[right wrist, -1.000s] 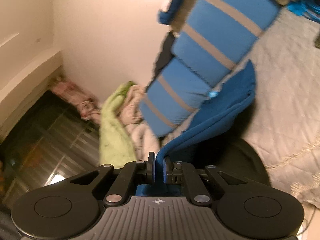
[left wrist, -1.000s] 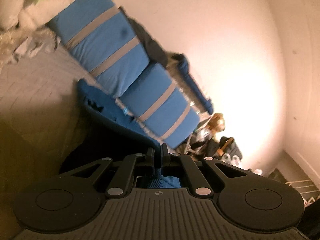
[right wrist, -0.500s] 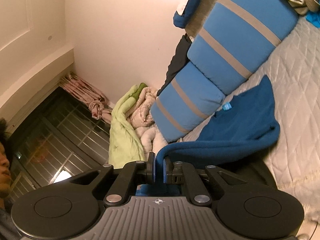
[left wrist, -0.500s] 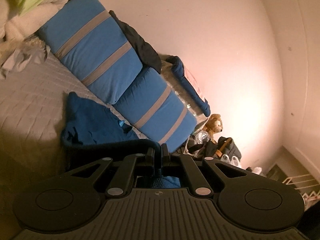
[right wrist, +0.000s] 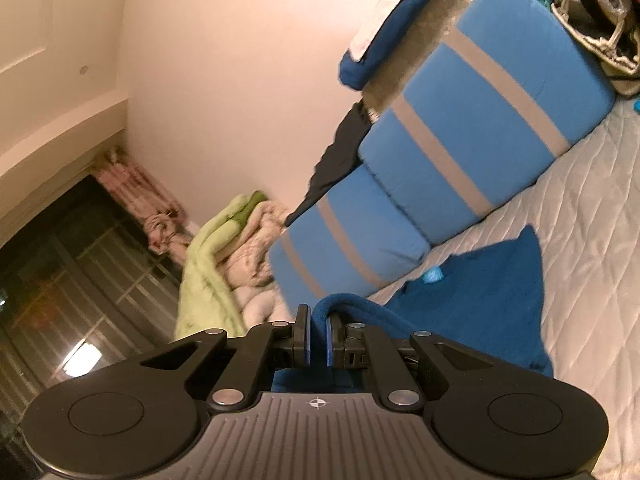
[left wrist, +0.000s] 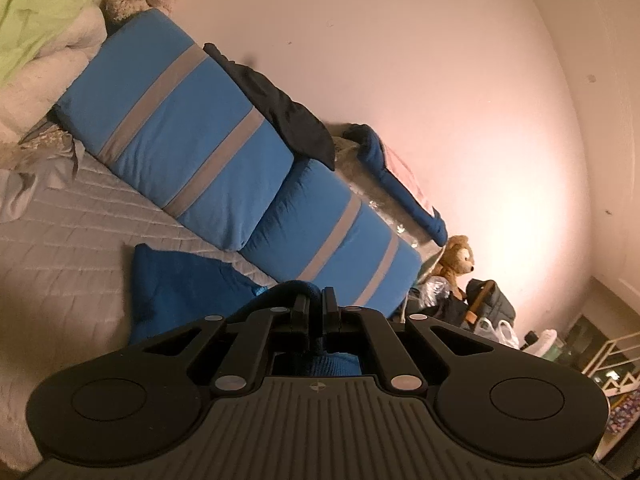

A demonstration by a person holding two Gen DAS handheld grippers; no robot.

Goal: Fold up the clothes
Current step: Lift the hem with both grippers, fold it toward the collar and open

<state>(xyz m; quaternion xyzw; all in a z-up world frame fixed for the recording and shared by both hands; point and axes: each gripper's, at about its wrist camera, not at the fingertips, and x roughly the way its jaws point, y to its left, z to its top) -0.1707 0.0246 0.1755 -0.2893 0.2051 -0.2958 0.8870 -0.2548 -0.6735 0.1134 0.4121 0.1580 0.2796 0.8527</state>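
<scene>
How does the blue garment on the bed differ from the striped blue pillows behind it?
The blue garment is a darker, plain blue; the striped pillows are lighter blue with grey bands. The garment lies limp on the quilted bed cover, one edge lifted in the left gripper and right gripper; the pillows sit plump and untouched along the wall. Both are blue fabric on the bed.

Your blue fleece garment [left wrist: 180,280] lies spread on the quilted bed, its far edge just beside the 2 striped pillows. It is deep blue and soft-napped, with a small turquoise tag [right wrist: 433,275] near the pillow side. Its near edge lifts off the bed in a rolled fold [right wrist: 360,306], raised at both ends.
</scene>
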